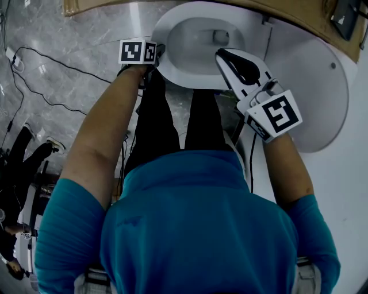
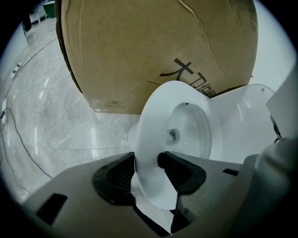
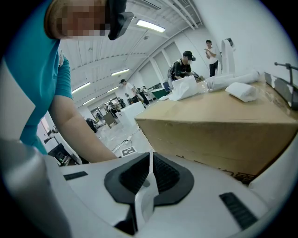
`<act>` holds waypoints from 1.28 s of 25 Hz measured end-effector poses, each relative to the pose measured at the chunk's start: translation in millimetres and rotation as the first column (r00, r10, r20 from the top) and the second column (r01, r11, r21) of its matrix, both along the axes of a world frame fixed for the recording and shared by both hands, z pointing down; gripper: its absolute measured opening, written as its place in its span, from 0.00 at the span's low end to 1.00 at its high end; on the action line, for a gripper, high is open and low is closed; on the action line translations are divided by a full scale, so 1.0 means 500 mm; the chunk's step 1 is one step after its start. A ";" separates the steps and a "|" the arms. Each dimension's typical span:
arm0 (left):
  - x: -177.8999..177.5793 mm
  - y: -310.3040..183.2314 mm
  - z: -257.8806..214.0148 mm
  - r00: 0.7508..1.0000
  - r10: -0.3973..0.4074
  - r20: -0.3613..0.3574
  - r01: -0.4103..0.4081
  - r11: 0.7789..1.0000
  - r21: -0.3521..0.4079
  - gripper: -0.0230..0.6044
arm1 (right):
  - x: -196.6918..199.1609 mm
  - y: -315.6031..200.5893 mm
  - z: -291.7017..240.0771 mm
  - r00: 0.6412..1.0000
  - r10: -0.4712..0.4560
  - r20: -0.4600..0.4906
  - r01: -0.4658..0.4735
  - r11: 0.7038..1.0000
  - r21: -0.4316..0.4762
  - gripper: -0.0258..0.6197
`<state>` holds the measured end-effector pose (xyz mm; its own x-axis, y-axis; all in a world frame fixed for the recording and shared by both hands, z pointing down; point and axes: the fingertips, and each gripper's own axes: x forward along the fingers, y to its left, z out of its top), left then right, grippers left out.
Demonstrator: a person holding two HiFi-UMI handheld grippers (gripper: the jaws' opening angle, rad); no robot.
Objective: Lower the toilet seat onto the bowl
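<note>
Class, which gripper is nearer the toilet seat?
Left. The left gripper has the rim of the toilet seat between its open jaws. The right gripper, jaws shut, hangs above the seat's opposite side, and its own view shows no seat.

Grey marble floor (image 2: pixel 51 116), large cardboard box (image 2: pixel 153 51), ceiling striplights (image 3: pixel 150 25) overhead.

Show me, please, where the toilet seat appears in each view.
Head view: the toilet seat is top centre.
Left gripper view: centre, its rim between the left gripper's jaws.
Right gripper view: not in it.
Shared landmark: the cardboard box, in all three views.
</note>
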<state>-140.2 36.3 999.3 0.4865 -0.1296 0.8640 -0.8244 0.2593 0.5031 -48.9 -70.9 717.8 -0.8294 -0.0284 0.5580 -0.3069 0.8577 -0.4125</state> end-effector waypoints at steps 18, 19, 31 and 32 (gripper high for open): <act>-0.044 -0.048 -0.265 0.997 -0.070 -0.032 0.076 0.961 0.266 0.32 | 0.048 -0.055 -0.131 0.996 0.078 0.046 -0.081 0.995 0.053 0.04; -0.045 -0.063 -0.296 0.996 -0.076 -0.038 0.084 0.951 0.299 0.32 | 0.053 -0.062 -0.144 0.995 0.081 0.051 -0.084 0.994 0.066 0.04; -0.055 -0.159 -0.730 0.992 -0.083 -0.091 0.121 0.796 0.593 0.10 | 0.107 -0.093 -0.377 0.984 0.169 0.062 -0.177 0.974 0.142 0.04; -0.054 -0.166 -0.764 0.993 -0.075 -0.090 0.115 0.778 0.617 0.09 | 0.112 -0.096 -0.396 0.982 0.176 0.067 -0.184 0.971 0.150 0.04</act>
<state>-167.1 -46.5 617.4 0.4888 -0.6760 0.5515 -0.7769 -0.0496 0.6277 7.1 -118.7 520.0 -0.8309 -0.2622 0.4909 -0.4433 0.8451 -0.2989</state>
